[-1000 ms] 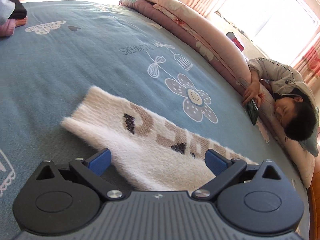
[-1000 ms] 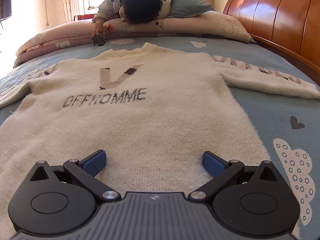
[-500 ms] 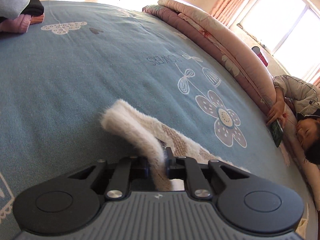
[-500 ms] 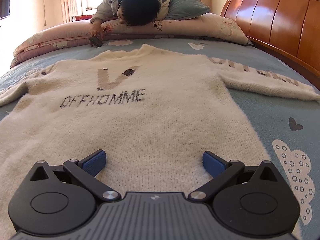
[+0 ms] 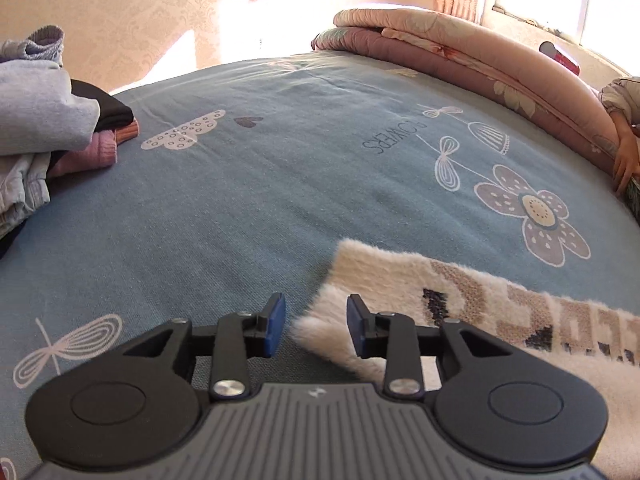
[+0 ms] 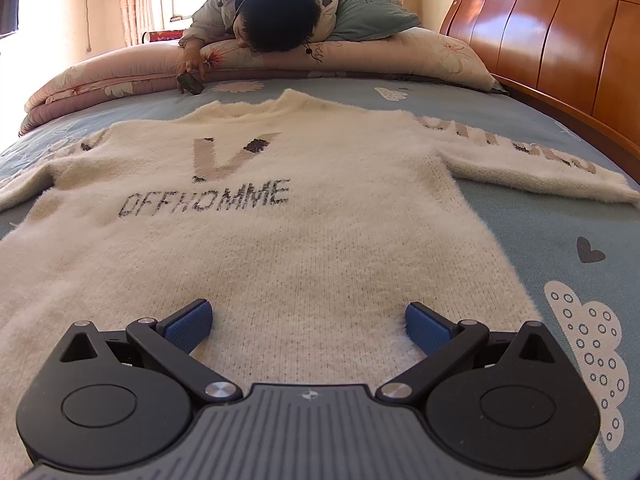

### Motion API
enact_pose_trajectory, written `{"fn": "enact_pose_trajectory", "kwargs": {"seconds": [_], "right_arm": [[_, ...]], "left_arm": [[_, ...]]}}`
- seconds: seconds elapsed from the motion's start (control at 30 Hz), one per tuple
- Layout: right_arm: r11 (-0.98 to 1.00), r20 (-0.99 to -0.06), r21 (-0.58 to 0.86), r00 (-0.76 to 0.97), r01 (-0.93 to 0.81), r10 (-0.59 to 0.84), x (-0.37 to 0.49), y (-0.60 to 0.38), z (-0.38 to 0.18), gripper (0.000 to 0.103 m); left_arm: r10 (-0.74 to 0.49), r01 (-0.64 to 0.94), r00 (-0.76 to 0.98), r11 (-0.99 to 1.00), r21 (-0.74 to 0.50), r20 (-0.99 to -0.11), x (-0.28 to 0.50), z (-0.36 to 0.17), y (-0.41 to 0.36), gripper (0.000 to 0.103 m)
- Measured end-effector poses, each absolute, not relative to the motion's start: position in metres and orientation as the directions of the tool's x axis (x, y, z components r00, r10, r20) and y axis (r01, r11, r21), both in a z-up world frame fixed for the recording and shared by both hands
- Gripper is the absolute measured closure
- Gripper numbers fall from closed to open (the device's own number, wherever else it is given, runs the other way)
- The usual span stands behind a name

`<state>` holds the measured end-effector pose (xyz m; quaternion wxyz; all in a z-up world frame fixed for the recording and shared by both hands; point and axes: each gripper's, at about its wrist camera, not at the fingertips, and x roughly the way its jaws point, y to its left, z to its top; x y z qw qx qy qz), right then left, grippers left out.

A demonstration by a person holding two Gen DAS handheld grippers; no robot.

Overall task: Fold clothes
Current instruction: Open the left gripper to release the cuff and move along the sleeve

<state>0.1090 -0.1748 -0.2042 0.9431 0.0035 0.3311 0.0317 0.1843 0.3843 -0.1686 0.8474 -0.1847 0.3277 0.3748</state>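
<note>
Half a second after pinching the cream sleeve cuff (image 5: 344, 280) into a raised ridge, left claw (image 5: 316, 326) opening again and swung leftward, cuff dropped flat on the bed sheet (image 5: 240, 200), no longer gripped.

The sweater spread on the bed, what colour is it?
The sweater is fluffy cream-white with brown-and-black lettering; it shows best in the right wrist view.

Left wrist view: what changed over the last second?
The left tongs closed on the sweater's sleeve cuff, pinched it up, and are now opening again; the cuff lies flat on the bedsheet between the pads, released. The right tongs stayed open over the sweater, unmoved.
</note>
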Motion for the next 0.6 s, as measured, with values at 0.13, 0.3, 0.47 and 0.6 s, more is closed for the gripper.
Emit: {"fn": "enact_pose_trajectory", "kwargs": {"seconds": [0.13, 0.3, 0.47, 0.6], "right_arm": [[0.998, -0.622, 0.024, 0.781, -0.057, 0.06, 0.108, -0.174, -0.204, 0.0], [0.998, -0.625, 0.025, 0.778, -0.057, 0.06, 0.109, -0.175, -0.204, 0.0], [0.998, -0.628, 0.025, 0.775, -0.058, 0.061, 0.108, -0.175, -0.203, 0.0], [0.997, -0.632, 0.031, 0.772, -0.065, 0.071, 0.107, -0.177, -0.202, 0.0]], "left_arm": [[0.41, -0.604, 0.624, 0.793, -0.078, -0.665, 0.194, -0.145, 0.349, 0.035], [0.3, -0.55, 0.578, 0.83, -0.091, -0.759, 0.208, -0.168, 0.322, 0.035], [0.333, -0.655, 0.491, 0.751, -0.089, -0.805, 0.197, -0.187, 0.334, 0.028], [0.356, -0.638, 0.548, 0.763, -0.103, -0.757, 0.197, -0.159, 0.314, 0.034]]}}
